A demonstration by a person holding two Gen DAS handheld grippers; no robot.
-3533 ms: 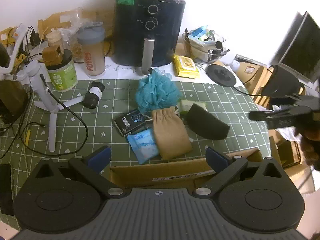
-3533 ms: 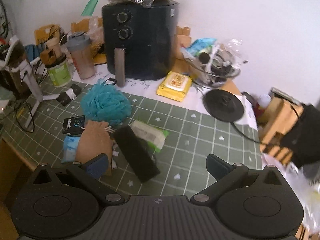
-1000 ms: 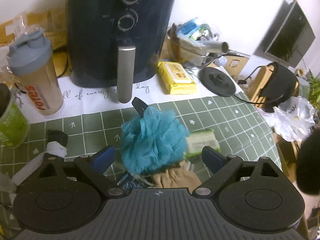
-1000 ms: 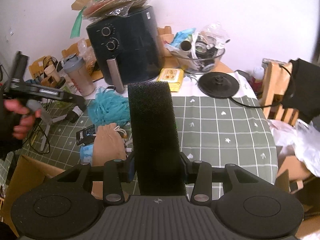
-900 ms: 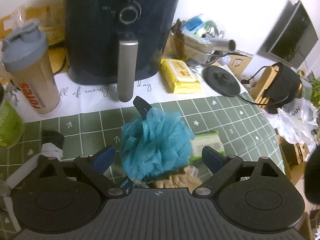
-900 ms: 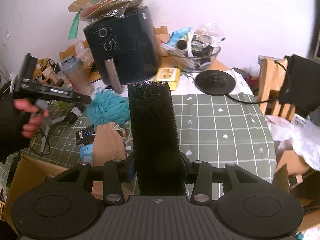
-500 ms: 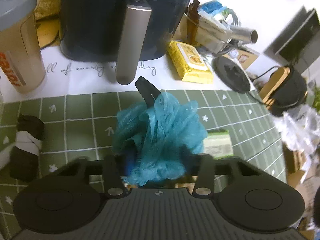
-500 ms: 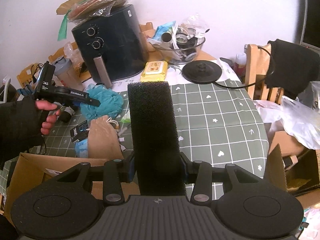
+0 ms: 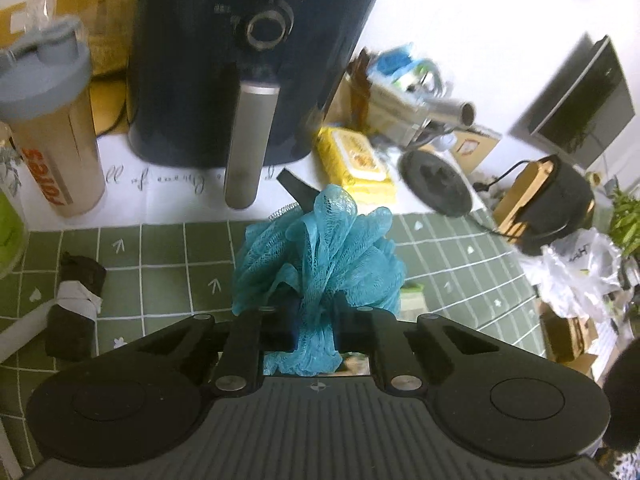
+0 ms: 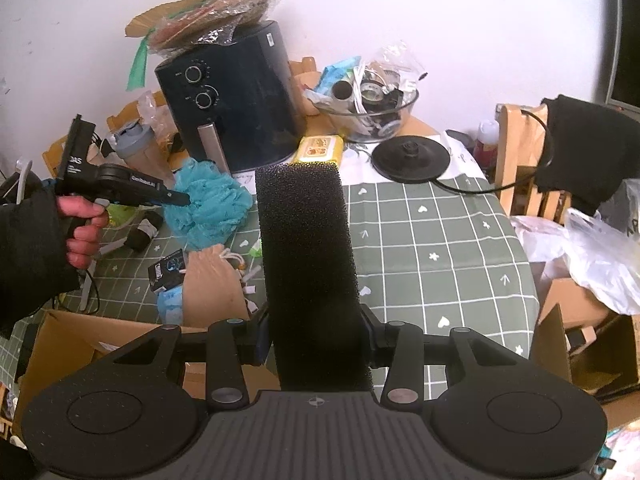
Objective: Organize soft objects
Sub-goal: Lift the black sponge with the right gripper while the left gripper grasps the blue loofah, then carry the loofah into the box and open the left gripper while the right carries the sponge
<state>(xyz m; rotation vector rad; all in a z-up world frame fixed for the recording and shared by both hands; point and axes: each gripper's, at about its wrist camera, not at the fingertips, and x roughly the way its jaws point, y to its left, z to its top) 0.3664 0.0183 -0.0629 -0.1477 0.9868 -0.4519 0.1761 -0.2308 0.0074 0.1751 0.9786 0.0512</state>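
My left gripper [image 9: 316,328] is shut on a teal mesh bath pouf [image 9: 320,256], held over the green checked mat in front of the air fryer. It also shows in the right wrist view [image 10: 208,208] with the left gripper [image 10: 180,199] pinching it. My right gripper [image 10: 314,336] is shut on a long black foam sponge [image 10: 308,264], held up above the table's near edge. A tan drawstring pouch [image 10: 212,288] and a blue tissue pack [image 10: 168,304] lie on the mat.
A dark air fryer [image 9: 256,60] stands behind the pouf, a shaker bottle [image 9: 52,132] to its left. A yellow wipes pack [image 9: 354,164] and black round base [image 9: 436,184] lie right. An open cardboard box [image 10: 80,344] sits below the table edge. A glass bowl [image 10: 372,116] holds clutter.
My left gripper has closed on the teal pouf and lifted it a little. My right gripper has risen and drawn back with the black sponge.
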